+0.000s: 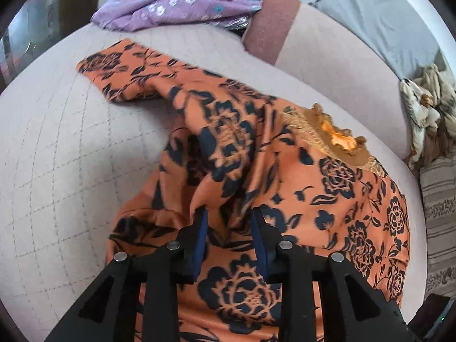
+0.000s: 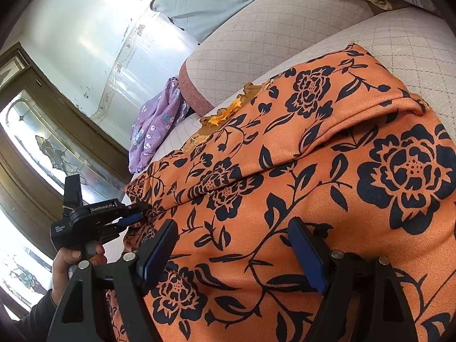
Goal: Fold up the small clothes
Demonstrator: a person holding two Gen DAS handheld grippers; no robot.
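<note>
Lying on the sofa [image 1: 57, 154], the orange top [image 1: 285, 188] spreads flat, sleeve [image 1: 119, 71] outward. Left gripper [image 1: 230, 228]: jaws narrow, a raised cloth fold between them, pads not clearly pressing. Right gripper [image 2: 233, 253]: jaws wide, hovering over fabric, gripping nothing.

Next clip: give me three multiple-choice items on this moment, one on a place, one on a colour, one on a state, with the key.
1. Where does the purple cloth lie?
A. at the sofa's far end
B. on the floor
C. over the orange garment

2. What colour are the flowers on the orange garment?
A. white
B. dark navy
C. green

3. How stand the right gripper's jaws?
A. wide apart
B. shut on cloth
C. shut empty

Key: 1 A, it rests on the cushion beyond the garment; 2 B, dark blooms show throughout; 3 A, the pads stand apart above the fabric.
</note>
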